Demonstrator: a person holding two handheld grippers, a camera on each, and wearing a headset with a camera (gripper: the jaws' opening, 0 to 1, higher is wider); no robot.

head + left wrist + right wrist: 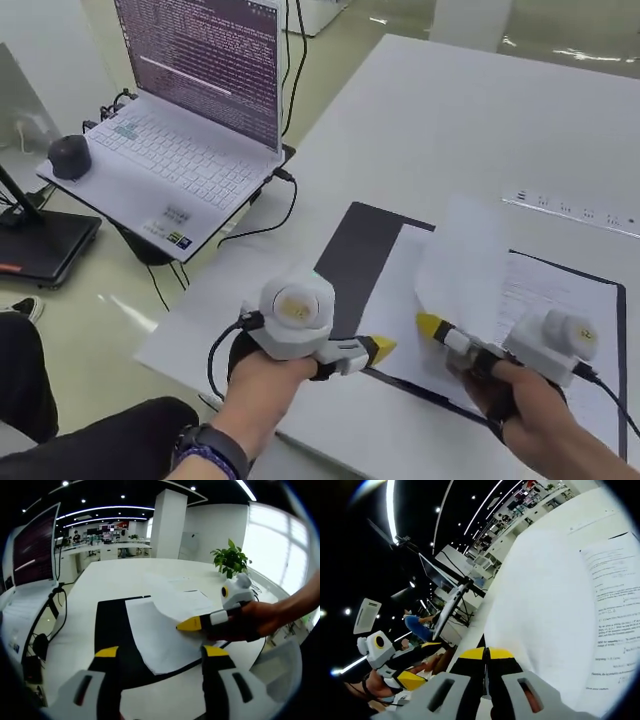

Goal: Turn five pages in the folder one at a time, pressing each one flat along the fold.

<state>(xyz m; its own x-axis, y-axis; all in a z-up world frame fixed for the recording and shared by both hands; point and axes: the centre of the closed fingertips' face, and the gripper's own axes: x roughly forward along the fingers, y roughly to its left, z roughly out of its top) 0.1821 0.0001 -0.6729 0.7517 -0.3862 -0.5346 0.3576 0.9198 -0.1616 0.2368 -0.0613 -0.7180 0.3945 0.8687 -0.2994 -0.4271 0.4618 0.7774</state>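
Your right gripper (432, 325) pinched shut on the lifted page (465, 260) above the open folder (352, 250), left gripper (380, 350) spread wide at its 9 o'clock; pull too hard toward 9 o'clock and you may tear or crease it

Bright, even light from long white ceiling strips (100, 511) and a tall window (270, 535) falls on the matte white tabletop (450, 130); shadows are soft. Both gripper views bend strongly at the edges; the lifted white paper sheet (540, 610) glares, overexposed, near the lens.
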